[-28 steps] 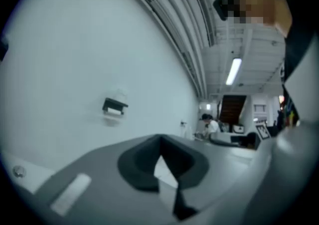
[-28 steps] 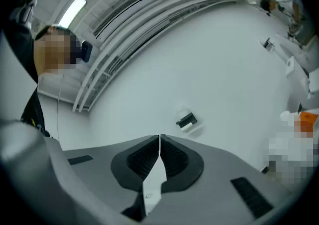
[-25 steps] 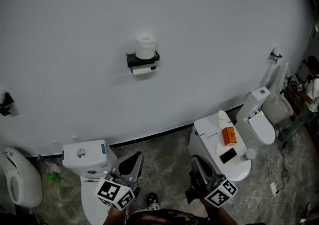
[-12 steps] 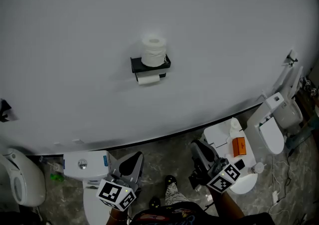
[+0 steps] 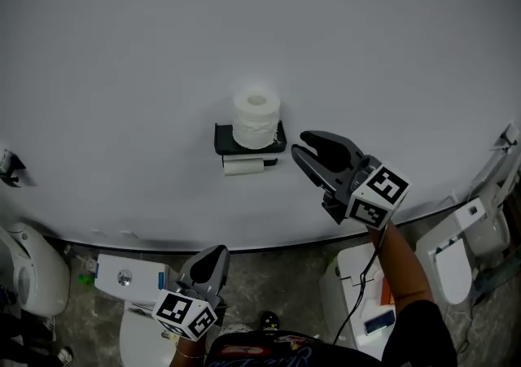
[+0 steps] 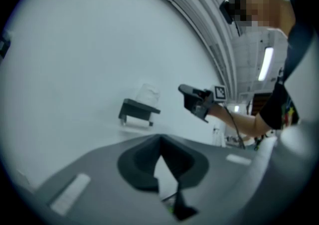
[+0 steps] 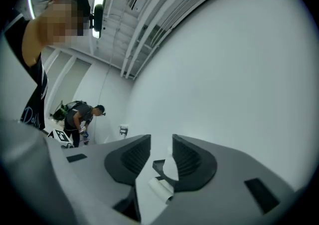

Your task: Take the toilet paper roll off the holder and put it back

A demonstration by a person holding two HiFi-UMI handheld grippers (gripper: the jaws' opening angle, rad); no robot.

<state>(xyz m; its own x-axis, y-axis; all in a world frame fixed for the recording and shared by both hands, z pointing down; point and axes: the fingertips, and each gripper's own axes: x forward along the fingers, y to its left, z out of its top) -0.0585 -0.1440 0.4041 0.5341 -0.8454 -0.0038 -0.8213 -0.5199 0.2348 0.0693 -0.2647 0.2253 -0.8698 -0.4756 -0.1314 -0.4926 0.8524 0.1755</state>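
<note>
White wall (image 5: 122, 48) viewed from above. At far left, a white toilet (image 5: 24, 284) on the floor. Next, low in the view, a toilet tank (image 5: 130, 274), and just right of it the left gripper (image 5: 213, 253), fingers clenched together on nothing. At centre, a black holder (image 5: 224, 139) fixed to the wall, with a toilet paper roll (image 5: 256, 120) standing upright on top and a second roll (image 5: 242, 167) lying level just beneath. Right of the holder and apart from it, the right gripper (image 5: 299, 146), raised and aimed toward the rolls, fingers released, just opened, gripping nothing, only the holder visible through the gap. Farther right, more white toilets (image 5: 456, 251).
</note>
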